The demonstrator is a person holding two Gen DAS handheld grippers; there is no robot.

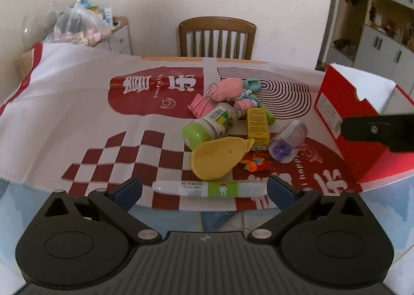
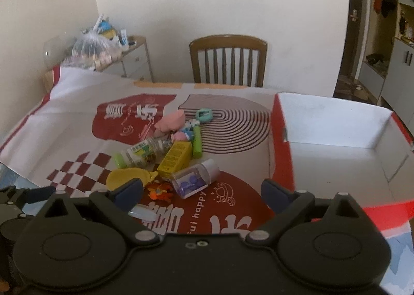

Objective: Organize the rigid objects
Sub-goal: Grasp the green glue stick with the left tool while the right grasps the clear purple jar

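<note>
My left gripper (image 1: 204,187) hangs at the near edge of the counter (image 1: 64,103), its fingers (image 1: 128,189) spread wide and holding nothing. A white tube with a green band (image 1: 209,189) lies crosswise between them, near the counter's edge; I cannot tell whether either finger touches it. Just beyond it sits the pile: a yellow pear-shaped toy (image 1: 220,159) nearest, a jar with a green lid (image 1: 207,128) on its side behind it, a pink binder clip (image 1: 200,106) and a pink plush (image 1: 227,89) farther back. Right of the jar lies a yellow box (image 1: 257,125), then a clear capsule with purple pieces (image 1: 288,141), with a small orange figure (image 1: 254,161) near the toy. My right gripper (image 2: 204,193) hovers over the near right part of the counter, fingers (image 2: 274,194) likewise apart and empty. Farthest right stands the open red box (image 2: 280,140), white inside, well apart from the pile.
</note>
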